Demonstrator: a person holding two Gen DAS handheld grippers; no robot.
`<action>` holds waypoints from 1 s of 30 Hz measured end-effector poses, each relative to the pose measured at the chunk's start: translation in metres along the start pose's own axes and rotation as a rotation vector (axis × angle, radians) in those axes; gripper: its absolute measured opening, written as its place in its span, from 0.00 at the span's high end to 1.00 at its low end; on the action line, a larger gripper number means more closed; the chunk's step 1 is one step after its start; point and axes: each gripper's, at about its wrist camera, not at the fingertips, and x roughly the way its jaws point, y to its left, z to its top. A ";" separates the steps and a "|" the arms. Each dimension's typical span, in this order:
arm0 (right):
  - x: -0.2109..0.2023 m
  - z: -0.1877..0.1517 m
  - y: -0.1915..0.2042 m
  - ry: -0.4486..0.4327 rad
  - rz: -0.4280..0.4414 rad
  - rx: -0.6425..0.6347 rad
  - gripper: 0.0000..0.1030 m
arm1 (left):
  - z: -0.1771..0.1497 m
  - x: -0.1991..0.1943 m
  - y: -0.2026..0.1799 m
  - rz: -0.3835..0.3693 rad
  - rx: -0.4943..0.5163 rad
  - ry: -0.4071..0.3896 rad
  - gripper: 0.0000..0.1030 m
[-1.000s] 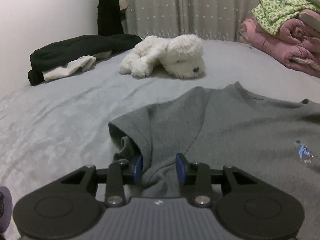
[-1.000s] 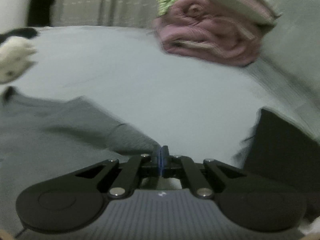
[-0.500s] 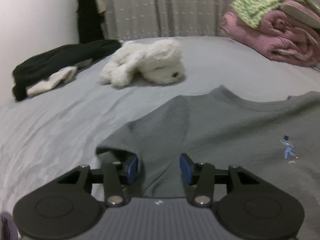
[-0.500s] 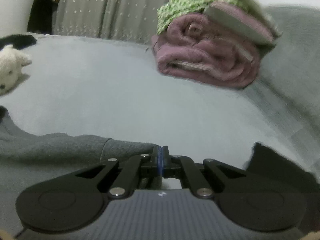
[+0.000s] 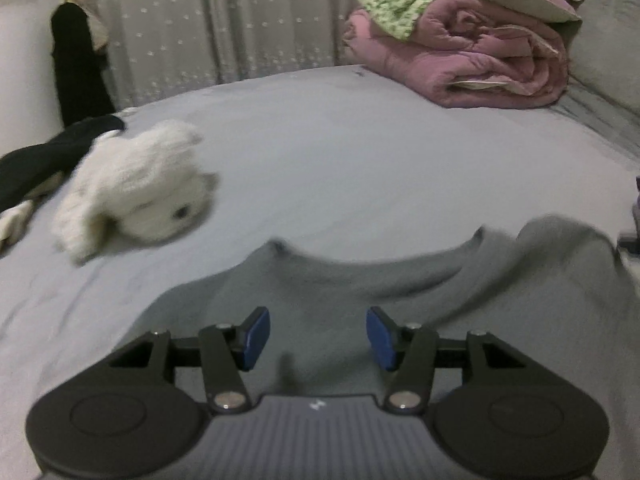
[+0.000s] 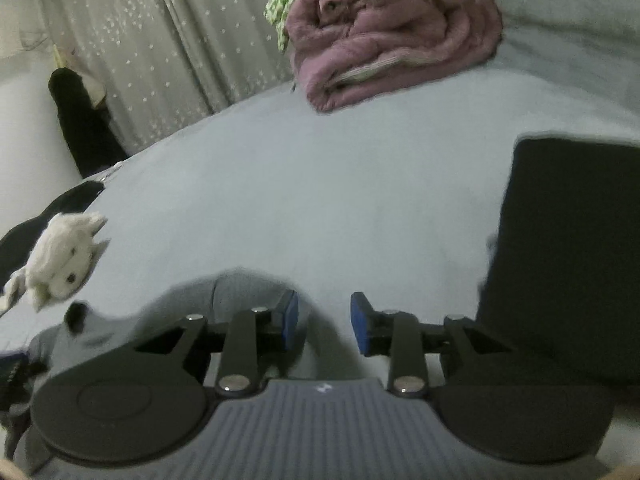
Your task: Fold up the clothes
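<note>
A grey sweatshirt (image 5: 400, 280) lies on the grey bed, its neckline curving across the middle of the left wrist view. My left gripper (image 5: 318, 338) hovers over the sweatshirt's near part, open, with nothing between its blue pads. In the right wrist view a corner of the same grey sweatshirt (image 6: 224, 296) shows at the lower left, just behind the left finger. My right gripper (image 6: 324, 328) is open and empty above the bed sheet, beside that edge.
A white plush toy (image 5: 132, 188) lies to the left, with dark clothes (image 5: 44, 156) behind it. Rolled pink bedding (image 5: 472, 52) under a green cloth sits at the back right. A black folded item (image 6: 568, 248) lies right of my right gripper.
Both grippers opened: the right one was shut on the sweatshirt's edge and let go, the left widened. Both views swung and rose, and the sweatshirt now lies lower in the frame.
</note>
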 end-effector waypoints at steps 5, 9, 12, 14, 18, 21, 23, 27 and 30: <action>0.004 -0.017 -0.013 0.039 0.087 0.064 0.67 | 0.028 0.036 -0.024 -0.108 -0.069 0.019 0.47; 0.000 -0.013 -0.023 0.073 0.148 0.078 0.67 | 0.043 0.061 -0.047 -0.174 -0.070 0.014 0.47; -0.002 -0.011 -0.022 0.107 0.161 0.012 0.67 | 0.048 0.080 -0.062 -0.219 -0.063 0.021 0.47; -0.002 -0.012 -0.020 0.121 0.178 -0.013 0.67 | 0.049 0.091 -0.070 -0.248 -0.063 0.036 0.49; 0.000 -0.016 -0.012 0.150 0.214 -0.074 0.91 | 0.047 0.102 -0.075 -0.290 -0.092 0.043 0.67; -0.004 -0.014 -0.014 0.137 0.196 -0.085 0.99 | 0.046 0.104 -0.075 -0.322 -0.113 0.055 1.00; -0.011 -0.011 -0.016 0.106 0.164 -0.092 0.99 | 0.046 0.105 -0.076 -0.345 -0.114 0.070 1.00; -0.031 -0.003 -0.013 -0.012 0.029 -0.144 0.99 | 0.046 0.093 -0.080 -0.317 -0.081 0.007 1.00; -0.039 -0.001 -0.009 -0.106 -0.028 -0.169 0.99 | 0.050 0.075 -0.081 -0.243 -0.082 -0.126 1.00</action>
